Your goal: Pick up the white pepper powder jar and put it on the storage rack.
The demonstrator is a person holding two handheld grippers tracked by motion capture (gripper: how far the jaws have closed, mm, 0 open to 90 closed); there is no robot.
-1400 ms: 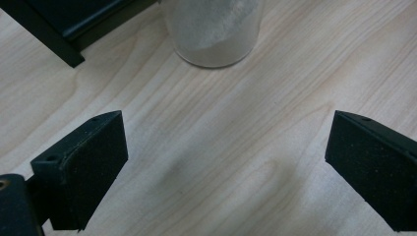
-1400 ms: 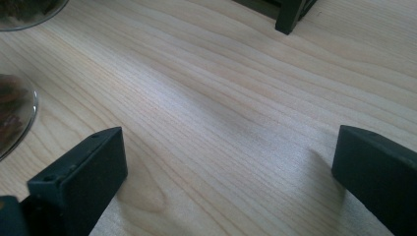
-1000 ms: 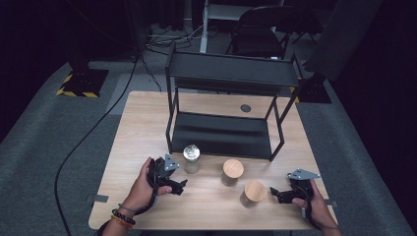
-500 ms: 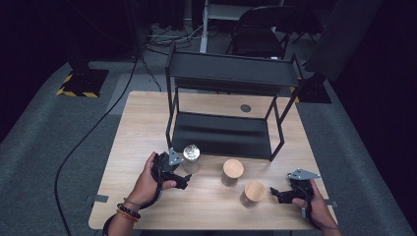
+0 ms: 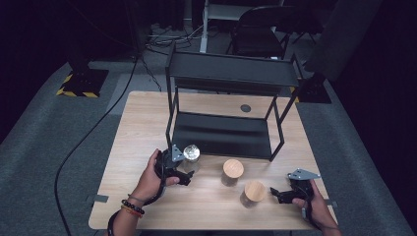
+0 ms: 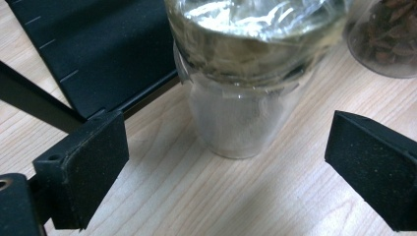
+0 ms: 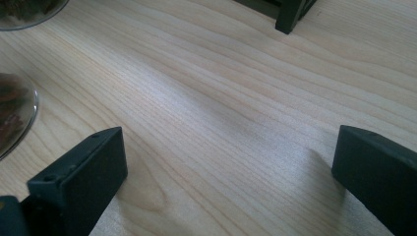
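Between the left gripper (image 6: 223, 162) jaws spread wide, foil-topped jar (image 6: 246, 73) untouched, right gripper (image 7: 228, 182) released over bare table (image 7: 236, 98).

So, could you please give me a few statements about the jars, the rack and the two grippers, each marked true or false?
1. The left gripper is open, with the foil-topped jar ahead of it. True.
2. The foil-topped jar stands on the rack's lower shelf. False: it stands on the table, in front of the rack.
3. Two wood-lidded jars stand on the table. True.
4. The right gripper is shut on a jar. False: it is open over bare wood.
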